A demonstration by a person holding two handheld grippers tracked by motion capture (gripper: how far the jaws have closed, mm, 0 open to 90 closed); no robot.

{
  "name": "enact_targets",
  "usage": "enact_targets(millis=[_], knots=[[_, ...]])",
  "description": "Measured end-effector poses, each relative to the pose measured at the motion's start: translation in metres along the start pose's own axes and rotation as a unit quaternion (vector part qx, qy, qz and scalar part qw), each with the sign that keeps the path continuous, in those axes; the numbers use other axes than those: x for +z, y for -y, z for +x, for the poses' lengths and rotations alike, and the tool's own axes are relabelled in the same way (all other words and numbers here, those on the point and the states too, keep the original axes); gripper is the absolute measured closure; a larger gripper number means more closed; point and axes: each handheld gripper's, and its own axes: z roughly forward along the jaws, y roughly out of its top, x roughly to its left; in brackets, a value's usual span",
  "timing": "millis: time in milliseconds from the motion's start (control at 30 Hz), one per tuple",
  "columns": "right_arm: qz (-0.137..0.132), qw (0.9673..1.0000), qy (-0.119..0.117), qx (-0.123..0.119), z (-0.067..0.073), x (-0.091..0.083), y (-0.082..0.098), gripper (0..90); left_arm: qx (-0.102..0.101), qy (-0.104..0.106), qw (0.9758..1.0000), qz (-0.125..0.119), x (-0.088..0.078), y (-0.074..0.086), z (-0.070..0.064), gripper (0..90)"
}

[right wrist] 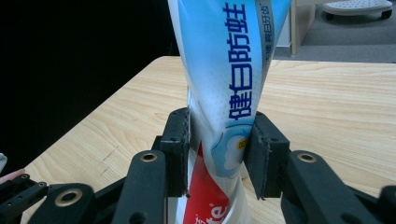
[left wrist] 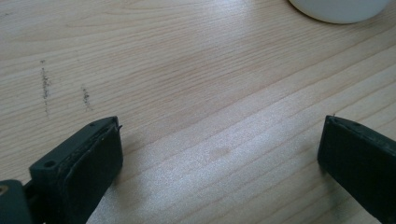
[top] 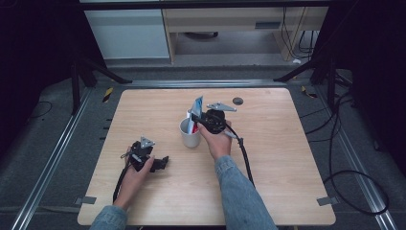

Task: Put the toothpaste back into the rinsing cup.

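Our right gripper [right wrist: 215, 154] has its pads around the toothpaste tube [right wrist: 229, 93], which stands upright in the white cup [top: 190, 134] near the middle of the wooden surface [top: 287, 167]. Whether the pads press on the tube, we can't tell. Our left gripper [left wrist: 219, 154] rests low over bare wood, released and holding nothing, cup just ahead.

Lab recording bay, wooden table [top: 287, 182], metal floor rails [top: 52, 158], trailing cables [top: 354, 177], black surrounds
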Motion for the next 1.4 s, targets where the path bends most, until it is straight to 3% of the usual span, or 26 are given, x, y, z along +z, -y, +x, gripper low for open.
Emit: enact_targets(millis=[867, 1400], knots=[[0.006, 1.0, 0.002, -0.004, 0.002, 0.0, 0.002, 51.4, -0.001, 0.0, 1.0, 0.001, 0.0, 0.0, 0.0, 0.0], [0.01, 0.9976, 0.048, -0.049, 0.011, -0.004, -0.001, 32.3, 0.0, 0.0, 1.0, 0.001, 0.0, 0.0, 0.0, 0.0]])
